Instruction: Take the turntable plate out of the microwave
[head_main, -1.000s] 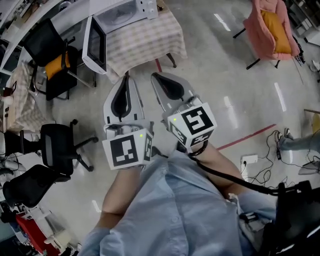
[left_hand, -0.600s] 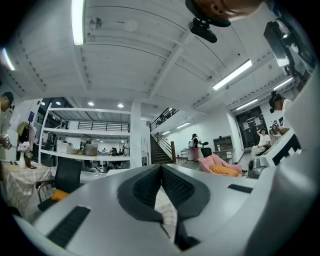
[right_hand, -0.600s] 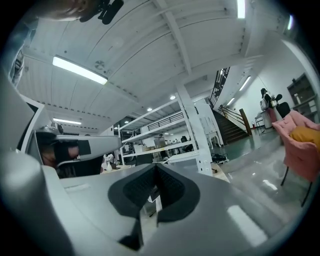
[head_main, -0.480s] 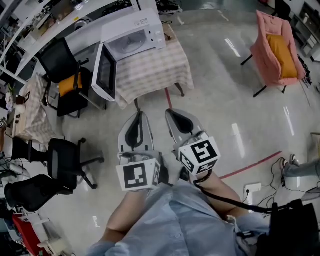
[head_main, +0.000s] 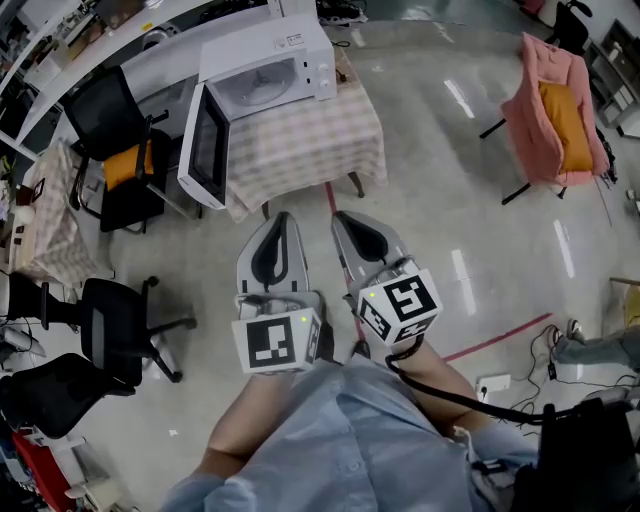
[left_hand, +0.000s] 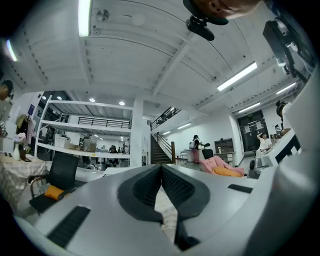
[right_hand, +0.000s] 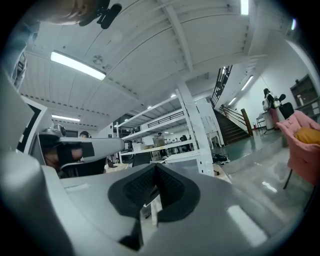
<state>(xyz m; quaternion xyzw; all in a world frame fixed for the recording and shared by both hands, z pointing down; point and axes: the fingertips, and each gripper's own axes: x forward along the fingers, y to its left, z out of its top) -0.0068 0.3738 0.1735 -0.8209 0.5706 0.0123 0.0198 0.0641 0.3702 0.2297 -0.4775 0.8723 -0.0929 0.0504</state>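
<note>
Now | microwave (head_main: 268, 72) open | panel print (head_main: 320, 62) unreadable | left gripper (head_main: 281, 220), right gripper (head_main: 341, 218) closed

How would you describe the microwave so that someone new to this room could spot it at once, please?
Find the small table draped in a pale checked cloth on the shiny grey floor. The white box-shaped microwave sits at its far end. It alone stands with a dark-windowed door swung wide open to the left.

Upper centre of frame: checked, cloth-draped bench (head_main: 320, 150), carrying a white microwave (head_main: 268, 68) at the far edge, door (head_main: 203, 147) swung open leftward.
</note>
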